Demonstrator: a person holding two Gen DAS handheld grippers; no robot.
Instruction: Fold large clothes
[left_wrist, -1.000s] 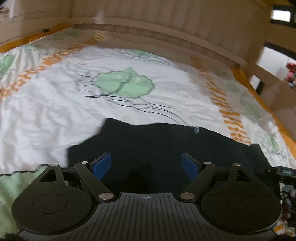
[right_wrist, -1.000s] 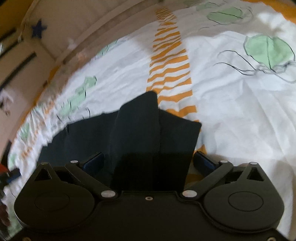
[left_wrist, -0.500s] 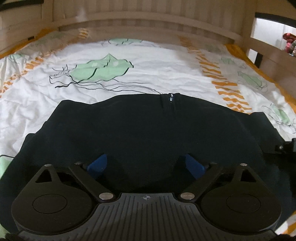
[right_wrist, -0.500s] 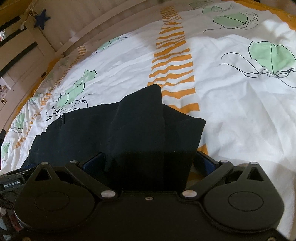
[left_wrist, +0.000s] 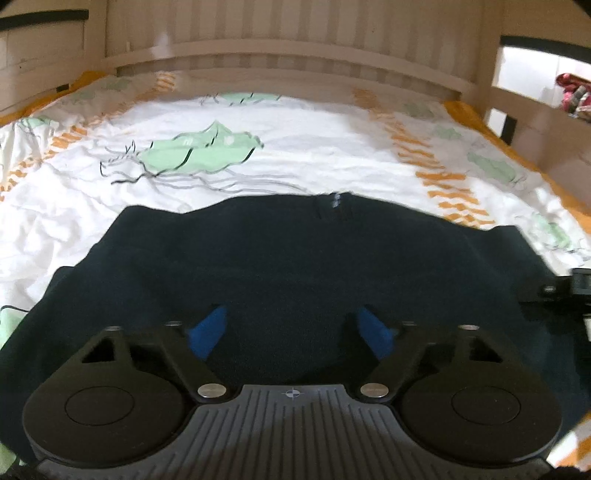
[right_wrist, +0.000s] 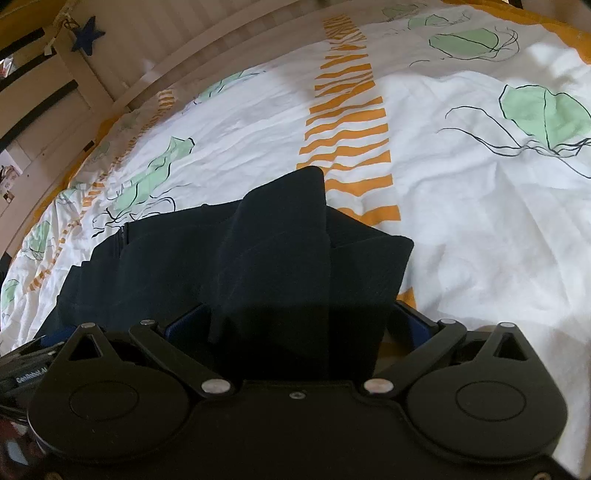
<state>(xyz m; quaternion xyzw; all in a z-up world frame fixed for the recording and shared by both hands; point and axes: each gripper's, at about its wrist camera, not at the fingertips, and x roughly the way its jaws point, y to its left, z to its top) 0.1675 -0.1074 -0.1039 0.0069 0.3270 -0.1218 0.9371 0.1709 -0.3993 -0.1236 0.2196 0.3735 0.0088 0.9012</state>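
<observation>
Compared with a second earlier, the left tongs (left_wrist: 291, 326) had come down and forward over the dark garment (left_wrist: 280, 266), so that black cloth now filled the space ahead of them where patterned bedding had shown before; the right tongs (right_wrist: 295, 321) had not shifted. The left tongs' jaws were closing, their blue pads (left_wrist: 207, 328) standing apart with the garment's near edge lying between and under them, not yet pinched as far as the left wrist view showed. The right tongs stood wide around a raised, doubled-over fold of the same garment, which rose up between the jaws; whether the pads actually pressed on it could not be told, since the cloth hid their faces. That fold probably was kept lifted and still to hold one side of the garment in place while the other hand took a grip on the opposite side, so both could carry the next fold together. The garment lay spread on the bed's white sheet (left_wrist: 295, 147), stretching away from both tongs toward the wooden bed rail (left_wrist: 295, 48), with its zipper (left_wrist: 335, 202) at the far edge, straight ahead of the left tongs.
</observation>
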